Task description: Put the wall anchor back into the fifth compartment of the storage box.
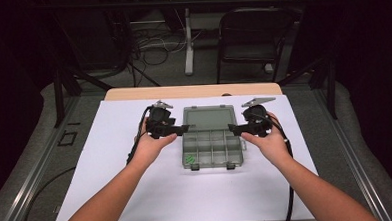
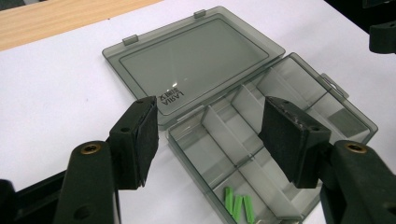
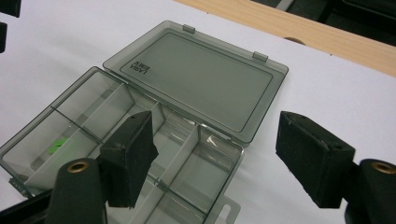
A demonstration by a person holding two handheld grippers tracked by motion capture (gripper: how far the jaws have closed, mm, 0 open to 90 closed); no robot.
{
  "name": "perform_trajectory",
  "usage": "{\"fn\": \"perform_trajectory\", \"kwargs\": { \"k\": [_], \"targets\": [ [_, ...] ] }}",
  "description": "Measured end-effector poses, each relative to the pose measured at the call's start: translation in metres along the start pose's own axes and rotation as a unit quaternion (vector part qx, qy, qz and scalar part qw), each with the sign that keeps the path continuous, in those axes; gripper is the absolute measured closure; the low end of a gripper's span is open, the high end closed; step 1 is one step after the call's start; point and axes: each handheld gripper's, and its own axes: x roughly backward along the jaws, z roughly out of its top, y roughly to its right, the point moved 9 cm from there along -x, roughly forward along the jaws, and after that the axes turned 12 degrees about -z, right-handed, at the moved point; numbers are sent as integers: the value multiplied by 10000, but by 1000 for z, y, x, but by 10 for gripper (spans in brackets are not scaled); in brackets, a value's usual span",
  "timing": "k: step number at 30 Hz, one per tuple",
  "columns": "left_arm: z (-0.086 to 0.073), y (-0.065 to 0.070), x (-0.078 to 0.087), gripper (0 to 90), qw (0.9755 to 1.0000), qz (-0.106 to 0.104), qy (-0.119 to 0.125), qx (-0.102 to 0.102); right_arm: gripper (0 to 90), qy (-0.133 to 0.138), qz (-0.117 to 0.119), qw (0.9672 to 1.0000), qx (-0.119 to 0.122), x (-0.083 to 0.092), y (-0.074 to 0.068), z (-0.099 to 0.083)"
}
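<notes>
1. A smoky clear compartment box [image 1: 213,149] lies mid-table on white paper [image 1: 137,193], its lid [image 1: 208,118] already open and flat behind it.
2. Small green pieces [image 2: 239,205] fill one near-left compartment; the others look empty.
3. The left gripper [image 1: 181,128] and right gripper [image 1: 233,129] flank the box, jaws apart, holding nothing.
4. Nothing blocks either side.

The high view is looking forward and down on the counter [image 1: 137,193] from far above. Each gripper view is looking closely along its own tool from an opposite side, and all three are sharing the open box [image 1: 213,140] [image 2: 261,140] [image 3: 140,135].
</notes>
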Motion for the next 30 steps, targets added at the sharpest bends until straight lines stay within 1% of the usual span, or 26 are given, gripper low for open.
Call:
{"fn": "perform_trajectory", "kwargs": {
  "k": [1, 2, 3, 5, 10, 12, 14, 19, 20, 22, 27, 30],
  "targets": [
    [0, -2, 1, 366, 10000, 24, -40, -18, 273, -22, 16, 10000, 9, -2, 1, 1],
    [1, -3, 0, 367, 10000, 32, -11, 15, 274, -61, -12, 10000, 3, -3, 1, 1],
    [2, -4, 0, 367, 10000, 48, -8, -2, 274, -75, -26, 10000, 4, -5, 2, 3],
    [4, -7, 0, 367, 9999, 79, -9, 77, 274, -128, -43, 9999, 11, -8, 3, 5],
    [6, -10, -3, 367, 9999, 97, -34, 131, 274, -190, -129, 9997, 50, -16, 4, 11],
    [6, -12, -5, 367, 9998, 127, -63, 137, 273, -220, -130, 9997, 45, -18, 3, 12],
    [6, -15, -7, 367, 9997, 136, -94, 188, 273, -240, -125, 9996, 27, -21, 3, 14],
    [8, -21, -10, 367, 9994, 222, -61, 255, 273, -272, -130, 9995, -84, -29, 5, 16],
    [8, -22, -11, 367, 9993, 224, -51, 302, 273, -281, -128, 9995, -101, -31, 6, 16],
    [10, -24, -12, 367, 9992, 221, -59, 313, 273, -331, -175, 9992, -133, -34, 8, 16],
    [14, -28, -16, 369, 9990, 289, -32, 337, 274, -359, -206, 9990, -197, -42, 11, 16],
    [16, -30, -18, 372, 9989, 255, -43, 388, 274, -376, -216, 9988, -217, -46, 12, 15]
  ]
}}
